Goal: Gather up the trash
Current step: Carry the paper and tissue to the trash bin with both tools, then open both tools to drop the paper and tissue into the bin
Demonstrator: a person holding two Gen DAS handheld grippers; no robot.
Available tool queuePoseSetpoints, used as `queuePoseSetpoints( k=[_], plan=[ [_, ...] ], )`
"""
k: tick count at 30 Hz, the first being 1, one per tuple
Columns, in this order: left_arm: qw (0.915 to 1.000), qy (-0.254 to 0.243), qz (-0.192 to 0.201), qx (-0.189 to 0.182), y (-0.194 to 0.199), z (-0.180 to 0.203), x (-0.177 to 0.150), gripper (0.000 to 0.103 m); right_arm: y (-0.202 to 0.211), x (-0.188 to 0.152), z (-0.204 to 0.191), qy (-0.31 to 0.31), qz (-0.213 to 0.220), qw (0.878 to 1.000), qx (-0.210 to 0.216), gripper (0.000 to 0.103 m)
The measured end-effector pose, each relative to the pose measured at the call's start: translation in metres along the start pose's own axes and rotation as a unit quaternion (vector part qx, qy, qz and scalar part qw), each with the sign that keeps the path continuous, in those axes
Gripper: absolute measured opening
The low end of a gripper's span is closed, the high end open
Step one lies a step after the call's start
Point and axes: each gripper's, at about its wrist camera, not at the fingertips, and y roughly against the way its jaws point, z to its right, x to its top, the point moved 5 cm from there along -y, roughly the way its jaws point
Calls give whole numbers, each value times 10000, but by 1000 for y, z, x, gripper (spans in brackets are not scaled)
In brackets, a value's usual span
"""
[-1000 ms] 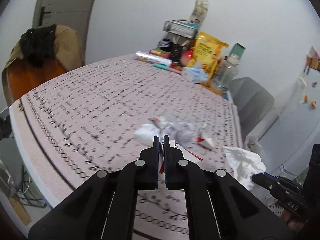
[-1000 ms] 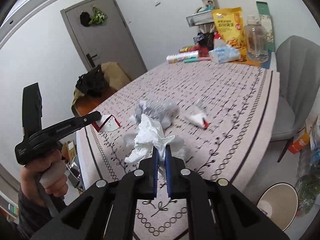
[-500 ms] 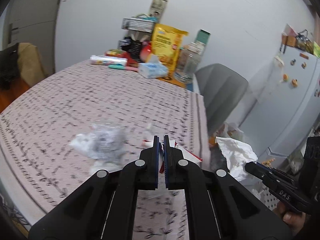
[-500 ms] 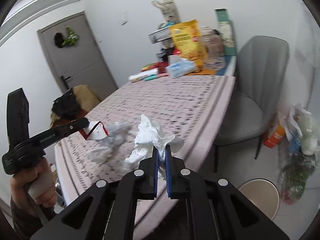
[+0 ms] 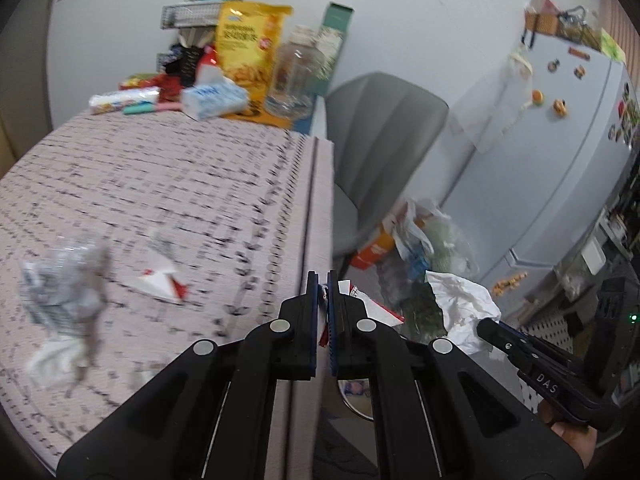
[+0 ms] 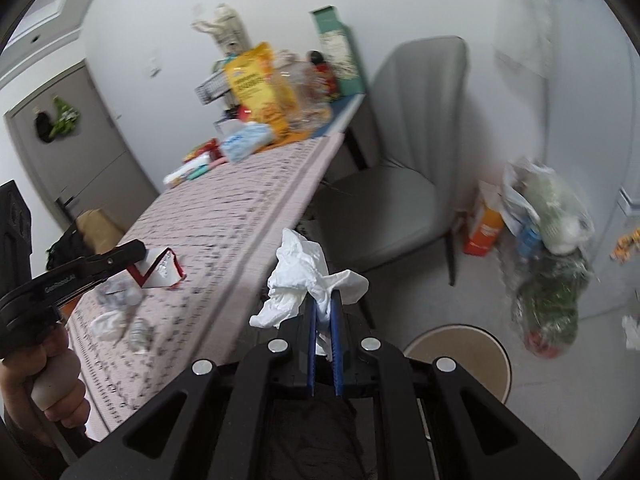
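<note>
While both loads hang past desk [image 5: 200, 184] edge, left hand-held gripper [image 5: 323, 280] clamps red-white wrapper [image 5: 370, 306], frame centre; right hand-held gripper [image 6: 325, 300] pinches crumpled white tissue [image 6: 300, 276], lower centre. Round bin [image 6: 460, 352] on floor, lower right: likely drop target. More trash [image 5: 64, 280] on desk, left.

A grey chair [image 6: 404, 184] stands beside the bench [image 5: 192, 184]. At the bench's far end sit a yellow snack bag [image 5: 248, 48], a tissue pack [image 5: 214, 100] and a clear jar [image 5: 294, 76]. A fridge [image 5: 560, 152] carries magnets.
</note>
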Motion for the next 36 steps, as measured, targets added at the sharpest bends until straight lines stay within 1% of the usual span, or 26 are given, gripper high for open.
queuePoseSetpoints(
  k=[7,13,18,21,22,23,24,25,26,30,36],
  plan=[
    [9987,-136,-473,-144,-51,33,-14,5,-16,-18,59,-508,-164,9981,-299,7],
    [9961,-240,-832,-163,-89,60,-28,5,-33,-35,109,-862,-295,9944,-528,7],
    [9934,-348,-1079,-176,-115,77,-38,5,-49,-45,140,-1007,-387,9922,-619,8],
    [9915,-382,-1228,-197,-130,87,-45,5,-61,-52,156,-1145,-471,9905,-592,10],
    [9908,-407,-1273,-209,-134,90,-48,5,-65,-53,160,-1175,-445,9908,-511,14],
    [9903,-423,-1304,-216,-138,92,-50,5,-67,-55,164,-1205,-442,9906,-464,42],
    [9892,-445,-1379,-220,-145,96,-54,5,-70,-59,170,-1262,-438,9899,-471,57],
    [9882,-450,-1450,-224,-151,99,-57,5,-70,-61,175,-1295,-408,9894,-523,69],
    [9870,-437,-1527,-234,-158,102,-61,5,-70,-63,180,-1315,-349,9890,-584,69],
    [9832,-455,-1739,-315,-179,114,-74,5,-68,-74,195,-1478,-465,9862,-582,69],
    [9751,-558,-2078,-540,-211,143,-98,5,-50,-83,215,-1626,-521,9826,-736,69]
  ],
)
